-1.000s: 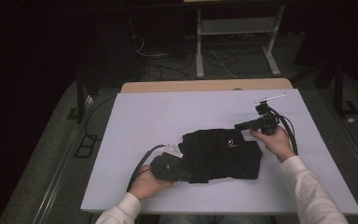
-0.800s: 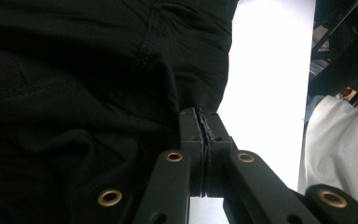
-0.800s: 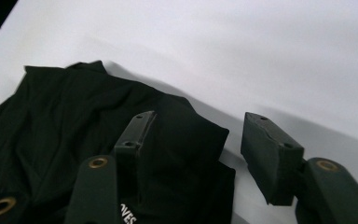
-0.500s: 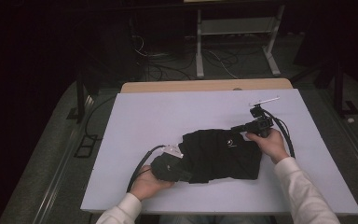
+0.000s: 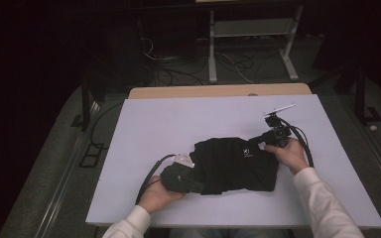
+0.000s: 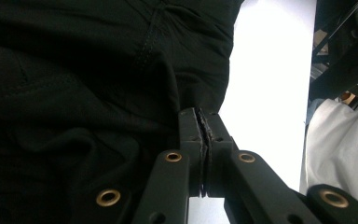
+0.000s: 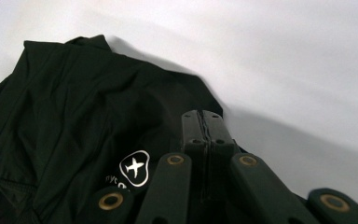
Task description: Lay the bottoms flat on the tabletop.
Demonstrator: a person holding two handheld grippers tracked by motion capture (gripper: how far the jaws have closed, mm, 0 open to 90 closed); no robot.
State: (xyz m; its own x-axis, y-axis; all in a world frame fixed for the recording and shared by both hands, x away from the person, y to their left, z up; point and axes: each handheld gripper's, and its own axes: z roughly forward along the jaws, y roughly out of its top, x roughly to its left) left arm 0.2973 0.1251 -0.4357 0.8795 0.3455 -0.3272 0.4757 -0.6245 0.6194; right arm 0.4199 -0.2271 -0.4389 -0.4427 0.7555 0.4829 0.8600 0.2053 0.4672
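Black garment [image 5: 235, 163] lies crumpled on white table [image 5: 178, 119]; left gripper [image 5: 198, 187] and right gripper [image 5: 254, 142] each clamp its edge.

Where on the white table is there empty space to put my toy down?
The far half of the table, beyond the black garment, is bare, and so is the left strip. It is crowded near the left gripper and right gripper.

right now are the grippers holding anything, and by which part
Both look shut on the black garment: the left gripper pinches its near-left edge, and the right gripper pinches its far-right corner, near the white logo.
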